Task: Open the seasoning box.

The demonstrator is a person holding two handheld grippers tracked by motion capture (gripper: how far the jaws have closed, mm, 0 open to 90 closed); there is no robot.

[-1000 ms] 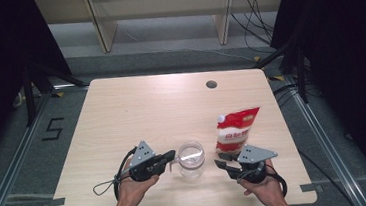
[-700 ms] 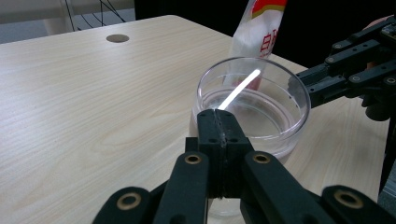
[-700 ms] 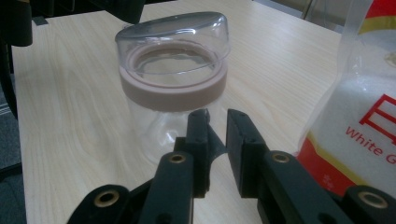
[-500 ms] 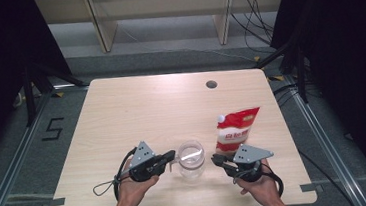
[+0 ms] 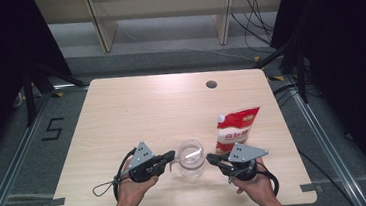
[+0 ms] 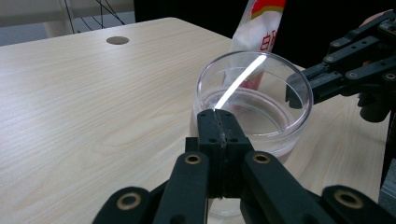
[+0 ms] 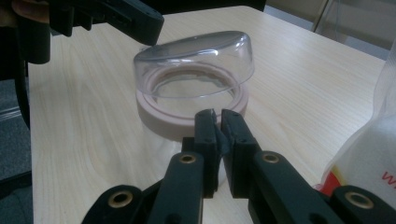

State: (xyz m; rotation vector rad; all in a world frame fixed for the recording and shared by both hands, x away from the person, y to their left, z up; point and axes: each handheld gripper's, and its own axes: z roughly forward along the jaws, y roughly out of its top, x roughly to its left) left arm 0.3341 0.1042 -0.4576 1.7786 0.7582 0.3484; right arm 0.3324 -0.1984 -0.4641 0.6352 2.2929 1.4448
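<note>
Clear plastic marked the landmark: a jar (image 5: 191,161) with a see-through lid stood near the table's (image 5: 136,112) front edge in the high view, between the two tools. Just left of the jar the left gripper (image 5: 169,157) pointed at its rim; just right of it the right gripper (image 5: 211,158) did the same, both about equally near. Behind the jar and to its right stood a red-and-white pouch (image 5: 236,128), close to the right hand (image 5: 256,184) and the only thing likely to crowd a move on that side.

From the left gripper view, the left gripper (image 6: 219,122) had its jaws fully together, pinching the near lip of the lid (image 6: 254,93), which sat tilted over the jar. Beyond the jar the right gripper (image 6: 299,91) reached the far rim, with the pouch (image 6: 261,23) behind.

From the right gripper view, the right gripper (image 7: 215,122) had just been closing and stood almost shut, a narrow slit left, its tips just short of the jar's pinkish collar (image 7: 161,119), nothing between them. Above, the lid (image 7: 196,58) slanted upward, the left gripper (image 7: 149,25) at its far edge.
</note>
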